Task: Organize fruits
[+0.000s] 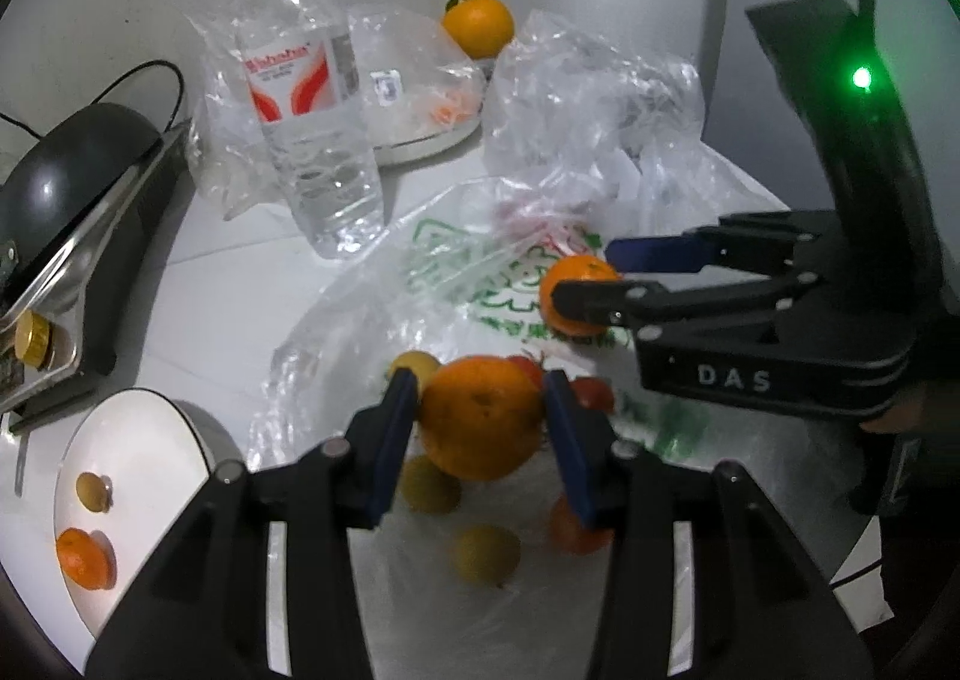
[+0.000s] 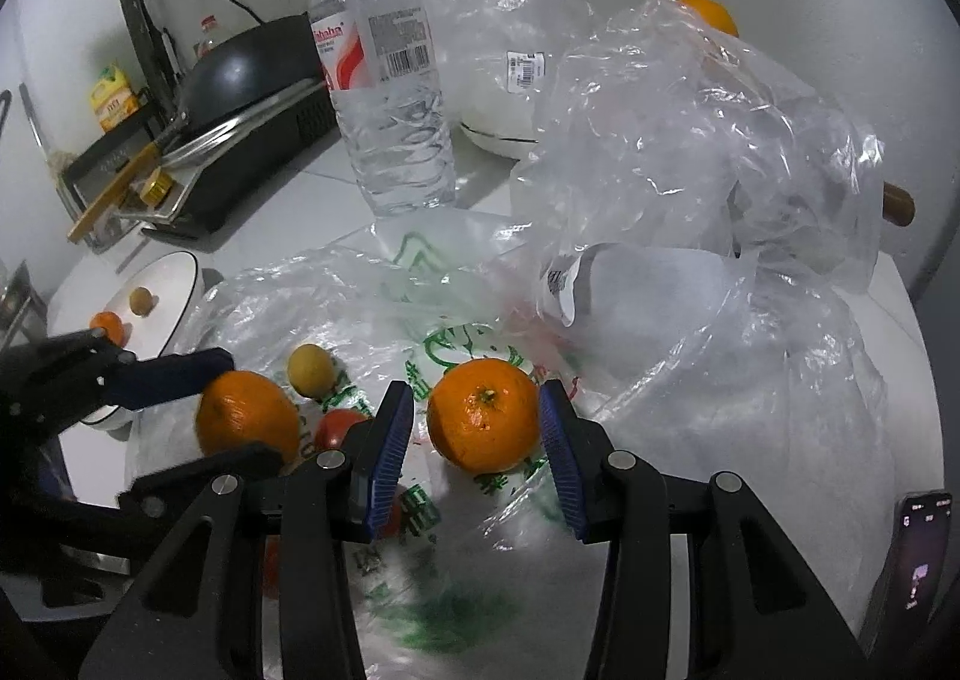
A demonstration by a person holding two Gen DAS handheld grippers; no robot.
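Nearest, the left gripper (image 1: 480, 422) is clamped on a large orange (image 1: 483, 416) above the printed plastic bag (image 1: 468, 284), where small yellow fruits (image 1: 487, 553) and red tomatoes (image 1: 594, 393) lie loose. Beside it, the right gripper (image 2: 477, 431) grips a second orange (image 2: 485, 421) over the same bag. To the left, a white plate (image 1: 135, 440) holds a small orange (image 1: 84, 563) and a little yellow fruit (image 1: 91, 491). Farther off stands a water bottle (image 1: 309, 98); behind it another orange (image 1: 479, 24) sits by a far white plate (image 1: 420, 143) under clear plastic.
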